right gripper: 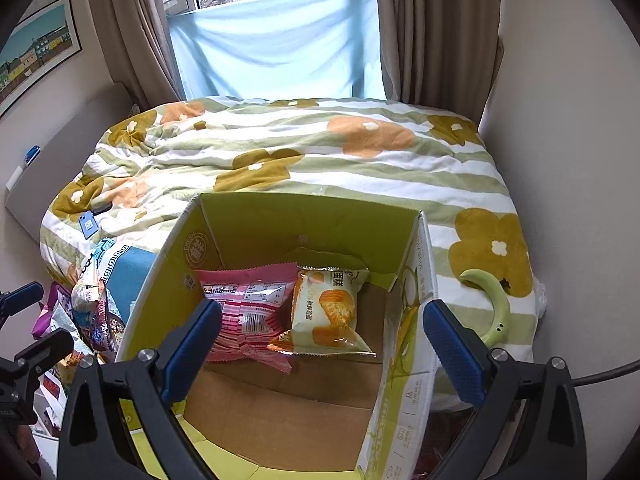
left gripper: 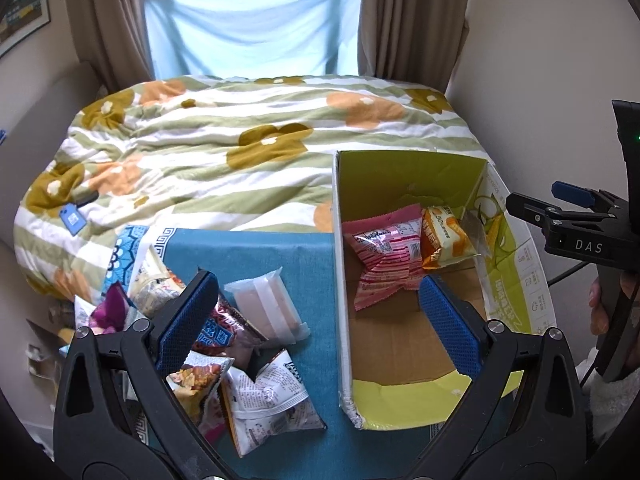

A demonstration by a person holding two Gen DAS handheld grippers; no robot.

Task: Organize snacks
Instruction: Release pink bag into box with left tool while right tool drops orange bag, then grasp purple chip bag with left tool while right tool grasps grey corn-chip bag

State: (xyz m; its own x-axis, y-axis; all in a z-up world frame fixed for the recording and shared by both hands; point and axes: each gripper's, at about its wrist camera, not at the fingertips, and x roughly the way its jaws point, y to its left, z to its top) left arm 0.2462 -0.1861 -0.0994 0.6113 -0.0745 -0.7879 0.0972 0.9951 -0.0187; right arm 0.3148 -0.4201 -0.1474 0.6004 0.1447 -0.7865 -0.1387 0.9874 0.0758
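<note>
Your right gripper (right gripper: 322, 340) hangs spread wide over the open green-lined cardboard box (right gripper: 304, 228), nothing between its blue pads. At the centre of that view, 2 snacks lie on the box floor: a pink striped foil packet (right gripper: 248, 312) and, touching its right edge, an orange-and-cream cake packet (right gripper: 328, 312). Your left gripper (left gripper: 316, 308) is also released, straddling the box's white left wall. At the lower left of the left wrist view, a pile of loose snack packets (left gripper: 224, 344) sits on the teal cloth (left gripper: 256, 252), beside the box. A floral striped quilt (left gripper: 248, 136) fills the background.
</note>
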